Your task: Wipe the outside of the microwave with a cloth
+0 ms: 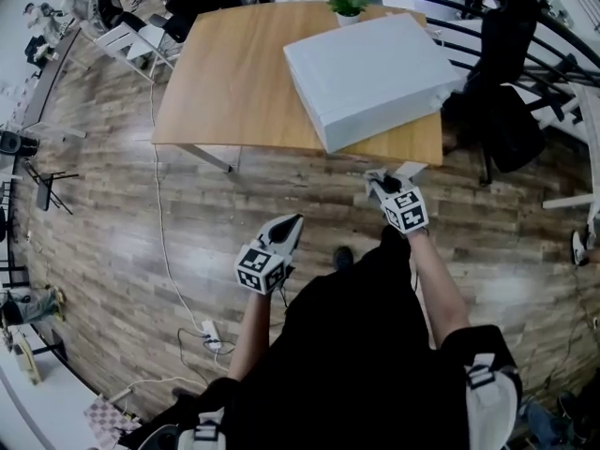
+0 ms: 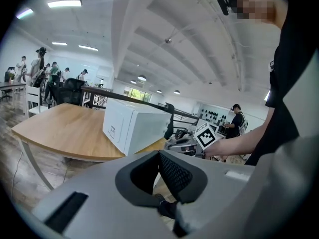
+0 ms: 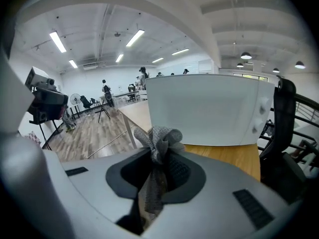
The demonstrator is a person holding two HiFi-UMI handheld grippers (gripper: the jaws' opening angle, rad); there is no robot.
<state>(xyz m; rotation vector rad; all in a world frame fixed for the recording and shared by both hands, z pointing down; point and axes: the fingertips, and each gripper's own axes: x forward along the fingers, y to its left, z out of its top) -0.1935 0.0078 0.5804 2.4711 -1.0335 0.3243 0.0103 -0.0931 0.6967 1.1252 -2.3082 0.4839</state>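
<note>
A white microwave [image 1: 370, 78] stands on the right half of a wooden table [image 1: 234, 82]; both gripper views show it too [image 2: 132, 126] [image 3: 209, 108]. My right gripper [image 1: 380, 184] hovers just off the table's near edge, below the microwave's front corner, shut on a grey knitted cloth [image 3: 159, 141] that bunches above the jaws. The cloth is apart from the microwave. My left gripper [image 1: 286, 225] hangs lower and to the left over the floor. Its jaws [image 2: 159, 156] are shut with nothing between them.
A small potted plant [image 1: 347, 7] sits at the table's far edge behind the microwave. A black railing [image 1: 525, 45] and a dark chair [image 1: 506, 111] stand to the right. On the wooden floor lie a cable and power strip [image 1: 211, 331]. People stand far off [image 2: 42, 68].
</note>
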